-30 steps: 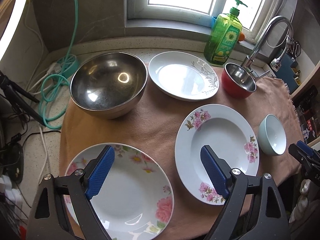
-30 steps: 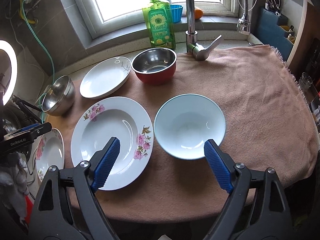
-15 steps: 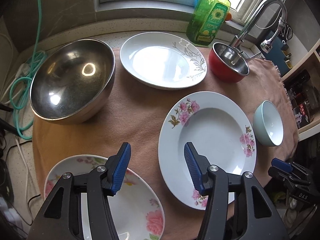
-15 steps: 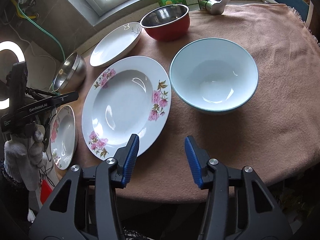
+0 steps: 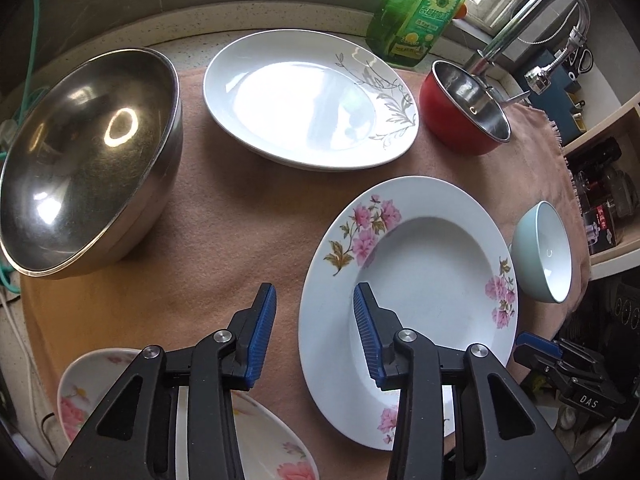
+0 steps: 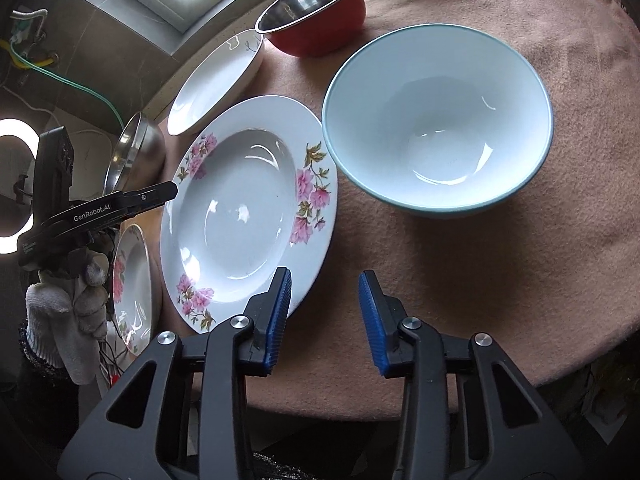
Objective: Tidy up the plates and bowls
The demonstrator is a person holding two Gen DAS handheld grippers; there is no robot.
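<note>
The pink-flowered deep plate lies flat on the tan cloth, and everything else is placed from it. The left gripper hovers at its near-left rim, jaws apart and holding nothing: one blue pad is over the plate's rim, the other over bare cloth just beside it. The right gripper hovers at the plate's near-right edge, jaws likewise apart and empty, with one pad over the rim and the other over cloth. Just right of the plate sits the pale blue bowl. Behind the plate are the white leaf-patterned plate and the red bowl. Far to its left stands the large steel bowl. Nearer than it, to its left, a second flowered plate lies partly under the left gripper. A green soap bottle stands behind the white plate.
</note>
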